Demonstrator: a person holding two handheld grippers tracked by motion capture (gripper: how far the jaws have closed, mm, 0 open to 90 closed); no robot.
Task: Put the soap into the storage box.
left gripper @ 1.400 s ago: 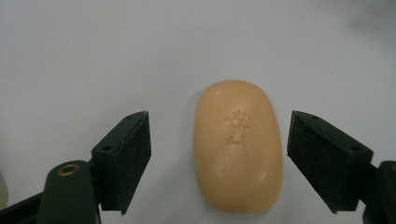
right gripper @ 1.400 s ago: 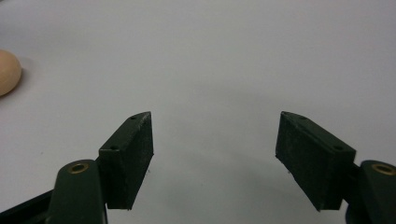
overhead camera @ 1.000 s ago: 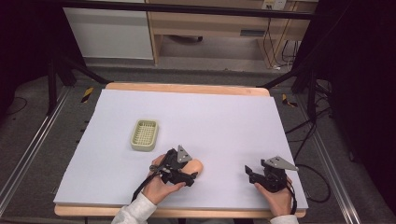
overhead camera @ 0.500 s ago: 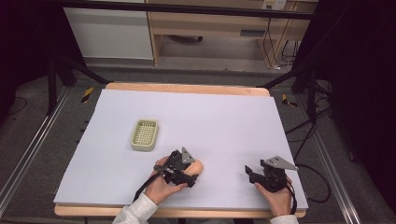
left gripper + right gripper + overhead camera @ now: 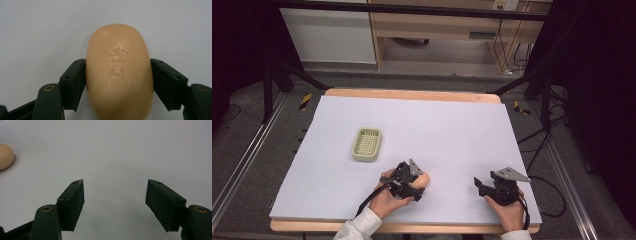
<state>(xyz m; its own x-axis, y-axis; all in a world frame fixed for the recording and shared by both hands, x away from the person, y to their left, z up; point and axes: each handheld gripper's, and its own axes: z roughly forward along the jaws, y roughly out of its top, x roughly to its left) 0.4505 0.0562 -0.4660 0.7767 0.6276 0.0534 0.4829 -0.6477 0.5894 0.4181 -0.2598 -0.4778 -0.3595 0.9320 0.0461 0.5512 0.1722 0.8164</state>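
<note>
Peach soap: smooth oval bar (image 5: 119, 72) with stamped characters, lying on the white sheet (image 5: 437, 125).
Left gripper (image 5: 117, 75): jaws just closing, pads pinching the bar's sides.
Right gripper (image 5: 115, 202): spread, nothing between.

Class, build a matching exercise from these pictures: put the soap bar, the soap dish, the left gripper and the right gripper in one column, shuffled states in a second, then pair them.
1. soap bar
2. soap dish
3. left gripper
4. right gripper

a. jaws open, nothing between them
b. beige, stamped characters on top
c. empty, on the white table cover
d. pads against the bar's sides

Pairs: 1-b, 2-c, 3-d, 4-a
</note>
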